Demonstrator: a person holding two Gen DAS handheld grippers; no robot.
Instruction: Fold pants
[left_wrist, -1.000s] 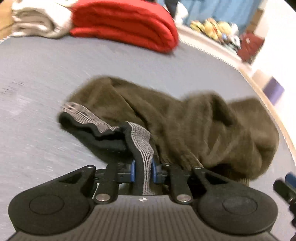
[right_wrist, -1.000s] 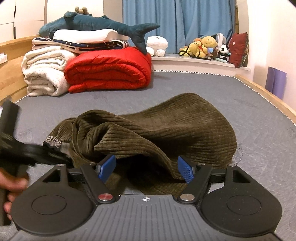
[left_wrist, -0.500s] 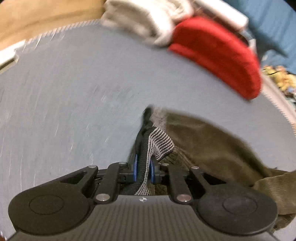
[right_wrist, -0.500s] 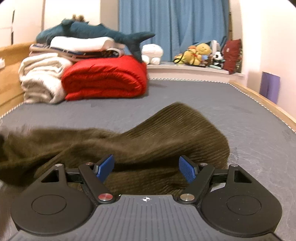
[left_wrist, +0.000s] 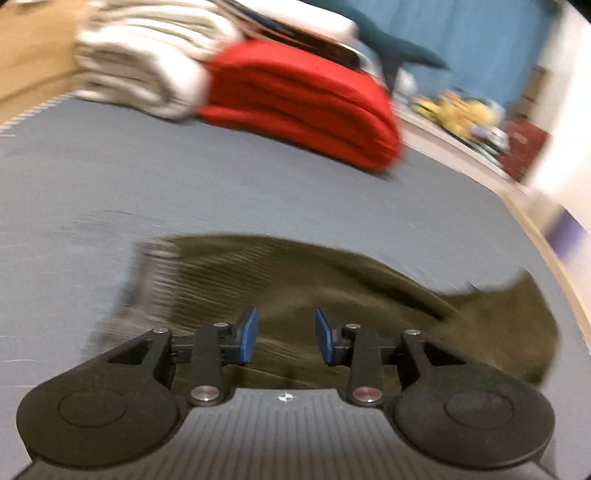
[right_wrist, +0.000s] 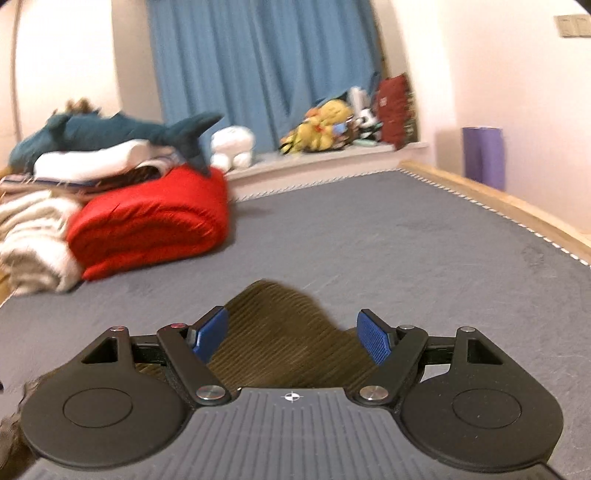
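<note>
left wrist view: the left gripper (left_wrist: 283, 339) has just been opening; its blue pads stand apart with nothing pinched, the brown corduroy pants (left_wrist: 332, 291) lying beneath them, spread across the near part of the grey mattress (left_wrist: 184, 184). the striped waistband (left_wrist: 155, 273) points toward the left edge. a red blanket (left_wrist: 303, 107) sits at the far end.

right wrist view: the right gripper (right_wrist: 291, 338) is released and wide, hovering over a bump of pants (right_wrist: 280, 332) close to the near edge.

risk: the cloth looks rumpled, so a fold started now may trap wrinkles or come out crooked.
</note>
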